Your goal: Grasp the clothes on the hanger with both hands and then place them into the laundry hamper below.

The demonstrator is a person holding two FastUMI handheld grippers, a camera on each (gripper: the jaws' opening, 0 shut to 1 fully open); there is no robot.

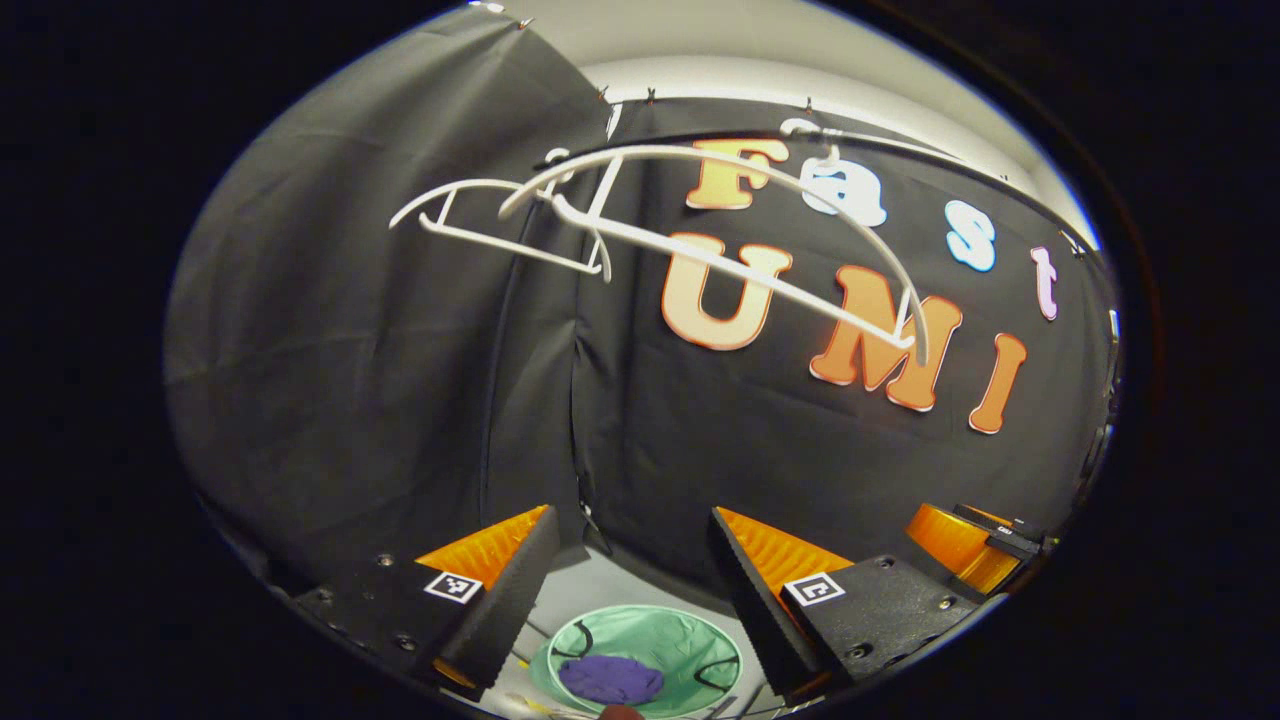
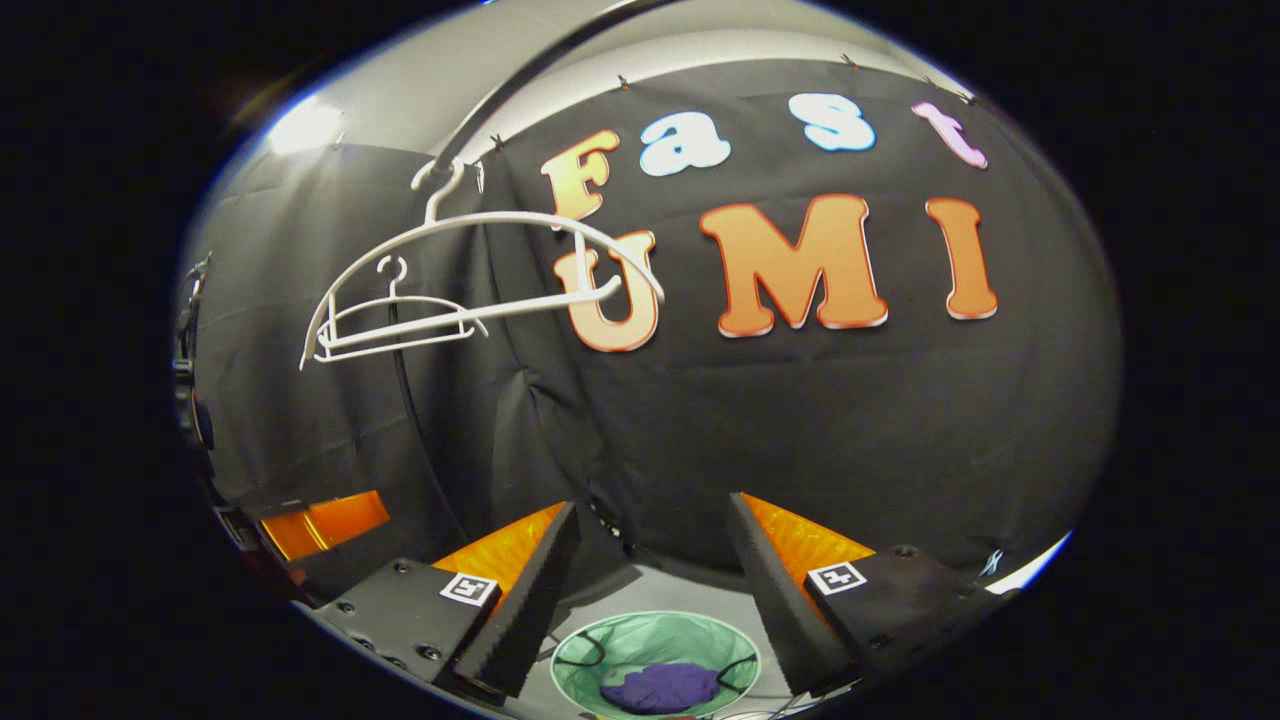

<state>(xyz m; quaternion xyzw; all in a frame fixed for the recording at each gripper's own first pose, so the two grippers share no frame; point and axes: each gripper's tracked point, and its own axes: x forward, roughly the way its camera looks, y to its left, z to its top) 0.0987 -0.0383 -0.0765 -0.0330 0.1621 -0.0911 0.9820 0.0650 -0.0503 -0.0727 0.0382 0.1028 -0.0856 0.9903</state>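
Already the purple clothes (image 1: 611, 679) lie in the green hamper (image 1: 690, 640) below, both hangers (image 1: 700, 215) bare; left gripper (image 1: 630, 580) and right gripper (image 2: 650, 570) gape empty, so swinging up risks snagging a hanger.

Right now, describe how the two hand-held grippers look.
Each hand-held gripper, left and right, has two wedge-shaped fingers with ridged, toothed inner faces. Each finger sits on a black block with screws and a small square black-and-white marker. No cables are visible.

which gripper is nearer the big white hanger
Left. The left gripper sits nearly beneath the big white hanger, which looms large; the right gripper sees it smaller, up-left.
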